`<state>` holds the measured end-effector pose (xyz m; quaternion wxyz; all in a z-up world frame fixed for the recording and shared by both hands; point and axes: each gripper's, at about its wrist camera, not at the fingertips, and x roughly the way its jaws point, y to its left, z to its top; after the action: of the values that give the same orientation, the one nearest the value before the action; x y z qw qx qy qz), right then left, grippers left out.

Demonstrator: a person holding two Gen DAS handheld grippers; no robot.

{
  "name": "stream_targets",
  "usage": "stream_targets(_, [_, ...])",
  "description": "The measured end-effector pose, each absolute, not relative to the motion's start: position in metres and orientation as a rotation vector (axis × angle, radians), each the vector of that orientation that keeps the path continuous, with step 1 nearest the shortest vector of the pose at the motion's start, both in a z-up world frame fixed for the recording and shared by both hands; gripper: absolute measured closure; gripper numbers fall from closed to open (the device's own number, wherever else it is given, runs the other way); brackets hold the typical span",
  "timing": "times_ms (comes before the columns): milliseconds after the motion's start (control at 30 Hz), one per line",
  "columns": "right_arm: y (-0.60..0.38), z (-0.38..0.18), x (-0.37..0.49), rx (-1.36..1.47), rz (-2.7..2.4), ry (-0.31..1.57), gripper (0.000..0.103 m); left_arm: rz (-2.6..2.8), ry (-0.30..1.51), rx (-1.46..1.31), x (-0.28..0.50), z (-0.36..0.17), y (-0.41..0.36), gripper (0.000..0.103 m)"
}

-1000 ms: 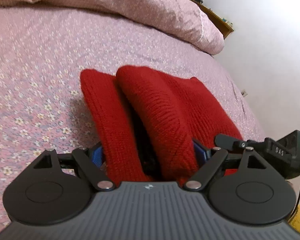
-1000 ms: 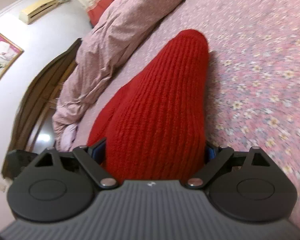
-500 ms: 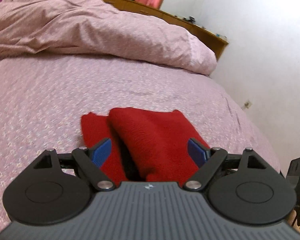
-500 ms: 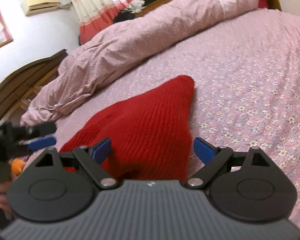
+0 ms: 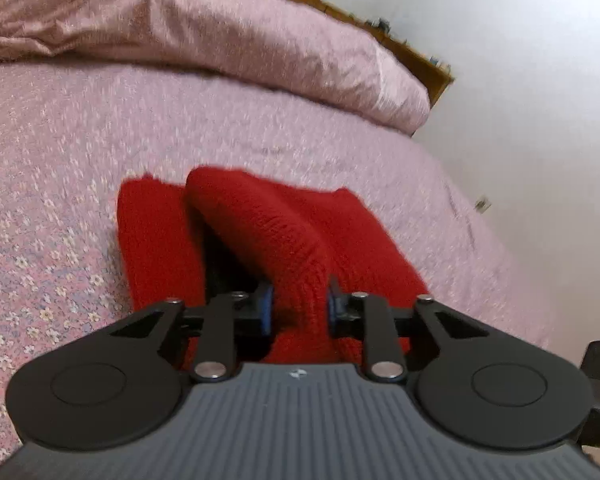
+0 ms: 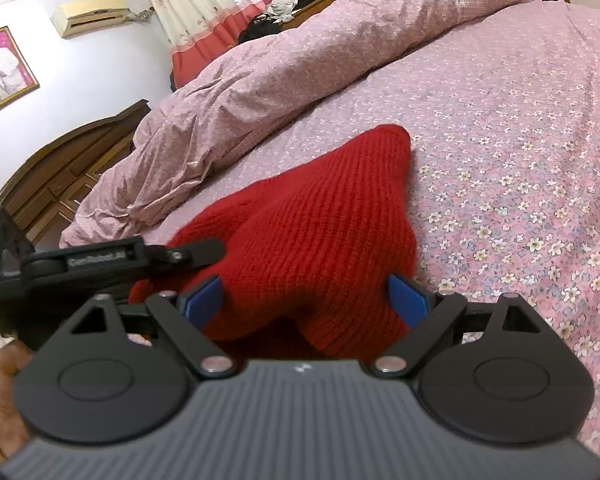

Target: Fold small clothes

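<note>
A red knit garment (image 5: 260,232) lies folded on the bed, with a raised ridge running toward the left wrist camera. My left gripper (image 5: 299,307) has its jaws closing on that ridge, and the blue pads press the knit from both sides. In the right wrist view the same garment (image 6: 320,232) tapers to a point away from me. My right gripper (image 6: 305,300) stands open wide at its near edge, with the knit lying loose between the blue pads. The left gripper's fingers (image 6: 196,251) reach in from the left onto the garment.
The bed is covered by a pink floral sheet (image 6: 520,160). A bunched pink duvet (image 6: 300,64) lies along the far side. A wooden headboard (image 6: 60,168) stands at the left, and a white wall (image 5: 540,120) runs close by the bed's right edge. A hand (image 6: 8,380) holds the left gripper.
The left jaws have gone from wide open to closed on the garment's ridge. The left gripper has come into the right wrist view. The right jaws stay wide.
</note>
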<state>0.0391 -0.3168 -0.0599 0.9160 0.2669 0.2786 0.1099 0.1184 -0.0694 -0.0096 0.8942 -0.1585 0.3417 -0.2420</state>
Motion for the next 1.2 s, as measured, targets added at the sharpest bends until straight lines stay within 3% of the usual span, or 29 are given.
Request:
stream_targets(167, [-0.305, -0.052, 0.034, 0.520, 0.253, 0.559, 0.012, -0.459, 0.650, -0.258, 0.091, 0.003, -0.050, 0.078])
stream_targets(333, [-0.293, -0.038, 0.023, 0.475, 0.309, 0.536, 0.012, -0.382, 0.767, -0.317, 0.099, -0.038, -0.024, 0.075])
stream_targets(467, [-0.287, -0.024, 0.025, 0.478, 0.305, 0.492, 0.013, -0.356, 0.734, -0.291, 0.104, -0.049, -0.019, 0.047])
stream_targets(500, [-0.286, -0.023, 0.029, 0.469, 0.301, 0.495, 0.019, -0.350, 0.724, -0.266, 0.104, -0.049, -0.021, 0.045])
stream_targets(567, [-0.279, -0.027, 0.041, 0.411, 0.253, 0.558, 0.051, -0.344, 0.713, -0.242, 0.104, -0.049, -0.024, 0.043])
stream_targets(600, [-0.276, -0.032, 0.046, 0.377, 0.222, 0.588, 0.054, -0.346, 0.712, -0.238, 0.106, -0.050, -0.025, 0.041])
stream_targets(767, [-0.252, -0.069, 0.058, 0.143, 0.157, 0.655, 0.054, -0.334, 0.713, -0.215, 0.113, -0.059, -0.031, 0.030])
stream_targets(1200, [-0.258, -0.046, 0.042, 0.177, 0.129, 0.617, 0.049, -0.290, 0.715, -0.207, 0.089, -0.022, -0.031, 0.029])
